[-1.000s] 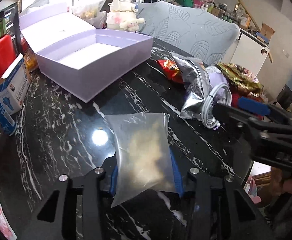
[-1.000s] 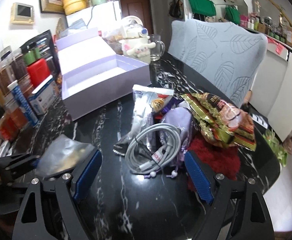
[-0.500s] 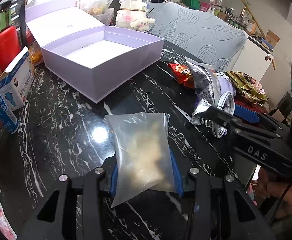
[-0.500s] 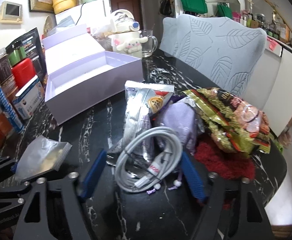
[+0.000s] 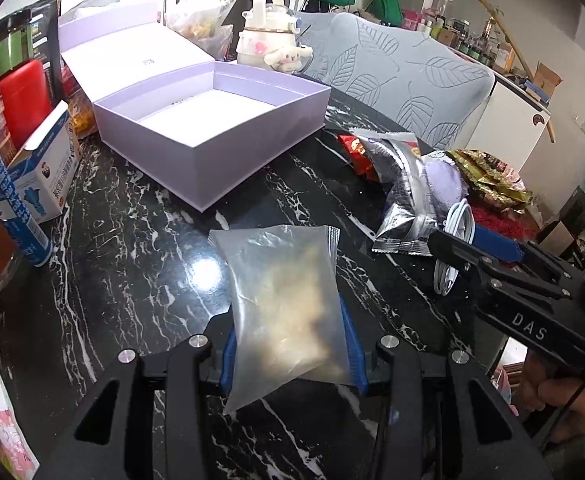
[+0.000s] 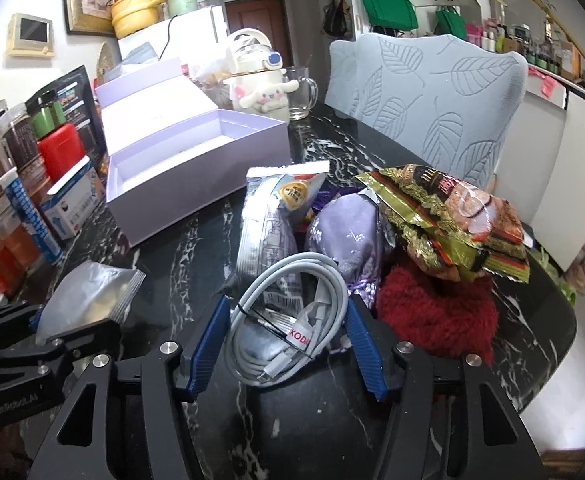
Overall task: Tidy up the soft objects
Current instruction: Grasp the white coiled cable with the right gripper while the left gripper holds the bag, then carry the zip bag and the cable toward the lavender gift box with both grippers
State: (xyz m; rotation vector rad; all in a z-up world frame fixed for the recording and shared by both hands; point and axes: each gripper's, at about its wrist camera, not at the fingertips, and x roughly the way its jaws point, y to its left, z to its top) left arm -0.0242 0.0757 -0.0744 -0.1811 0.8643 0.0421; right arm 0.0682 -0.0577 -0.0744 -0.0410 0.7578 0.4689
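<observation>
Two grippers are working: left gripper [image 5: 292, 344] clamping a cloudy plastic bag [image 5: 284, 300], right gripper [image 6: 288, 344] closing around a coiled white cable [image 6: 292, 320] at lower centre.

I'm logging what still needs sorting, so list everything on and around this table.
lavender box: one, open, empty, far left
clear pouch: one, in left gripper
white cable: one coil, between right jaws
silver packet: one, behind cable
purple pouch: one, mid pile
gold snack bag: one, right
red fluffy item: one, under gold bag
cream bottle: one, behind box
grey chair: one, far side
left gripper: shut on pouch
right gripper: jaws closing round cable
</observation>
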